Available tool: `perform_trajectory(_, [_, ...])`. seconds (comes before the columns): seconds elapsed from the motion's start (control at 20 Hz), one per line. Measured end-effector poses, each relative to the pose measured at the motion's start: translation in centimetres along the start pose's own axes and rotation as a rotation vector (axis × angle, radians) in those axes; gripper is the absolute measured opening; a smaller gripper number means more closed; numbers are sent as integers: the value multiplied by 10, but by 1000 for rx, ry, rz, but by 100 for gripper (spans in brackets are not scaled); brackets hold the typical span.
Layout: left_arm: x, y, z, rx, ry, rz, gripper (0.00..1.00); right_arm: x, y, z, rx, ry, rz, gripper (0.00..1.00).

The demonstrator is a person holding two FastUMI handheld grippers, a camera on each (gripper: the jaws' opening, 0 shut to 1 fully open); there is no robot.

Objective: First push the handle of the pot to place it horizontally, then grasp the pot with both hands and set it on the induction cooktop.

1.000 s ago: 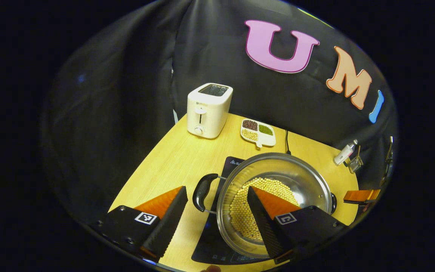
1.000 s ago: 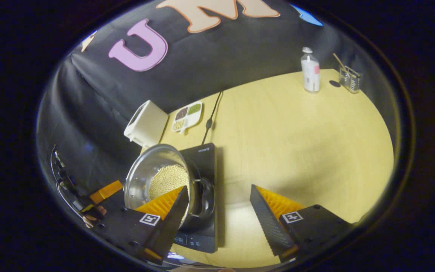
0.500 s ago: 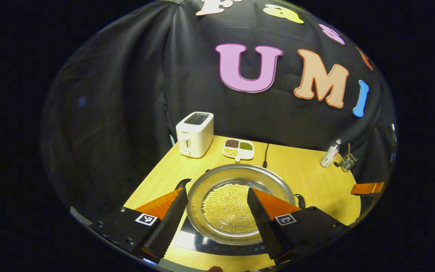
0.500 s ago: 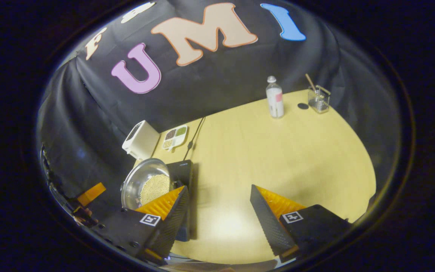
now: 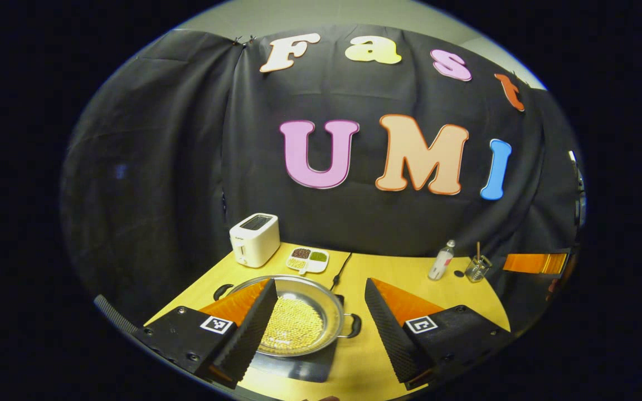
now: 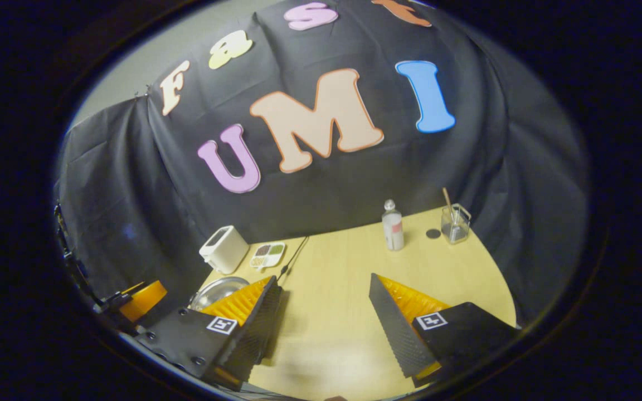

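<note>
Lower centre of the left gripper view, pot (image 5: 298, 317) of yellow beans (image 5: 292, 329) on black cooktop (image 5: 304, 367), both handles level, left gripper (image 5: 316, 328) and right gripper (image 6: 324, 328) gaping, empty, divided dish (image 5: 309, 259) of 4 grains behind, pot's rim (image 6: 222, 291) peeking lower left in the right gripper view.

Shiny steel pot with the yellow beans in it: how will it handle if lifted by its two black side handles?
The shiny steel pot looks rigid, so it should not flex. The layer of yellow beans probably adds weight and may slide if it tilts. It is wide and shallow, so unlikely to tip; lifting both black side handles evenly seems wise.
</note>
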State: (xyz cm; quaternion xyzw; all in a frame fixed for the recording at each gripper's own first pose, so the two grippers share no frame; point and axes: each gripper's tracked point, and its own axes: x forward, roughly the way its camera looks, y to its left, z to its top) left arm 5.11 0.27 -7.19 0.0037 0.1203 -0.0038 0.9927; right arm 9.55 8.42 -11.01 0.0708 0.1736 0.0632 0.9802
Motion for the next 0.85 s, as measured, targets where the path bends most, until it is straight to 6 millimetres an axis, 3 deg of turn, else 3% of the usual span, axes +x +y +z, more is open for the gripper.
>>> perform_trajectory(0.2, [-23,-38,24,3,-103,0,96,-23,-18,31,-56,-80,11,92])
perform_trajectory(0.35, [-36,-55,36,30,-161,21,94,-41,-31,48,-99,-136,0,92])
perform_trajectory(0.4, [-39,-60,40,41,-180,30,96,-46,-35,52,-107,-151,-4,100])
perform_trajectory(0.45, [-43,-66,41,51,-192,32,93,-49,-39,57,-113,-167,-8,100])
perform_trajectory(0.5, [-47,-72,41,57,-204,29,96,-43,-47,58,-118,-181,-9,92])
perform_trajectory(0.55, [-49,-77,43,59,-212,28,93,-50,-49,59,-121,-192,-10,92])
perform_trajectory(0.75, [-50,-92,47,64,-241,31,99,-59,-54,61,-127,-212,10,92])
perform_trajectory(0.85, [-52,-99,49,71,-254,27,96,-62,-56,60,-134,-215,16,92])
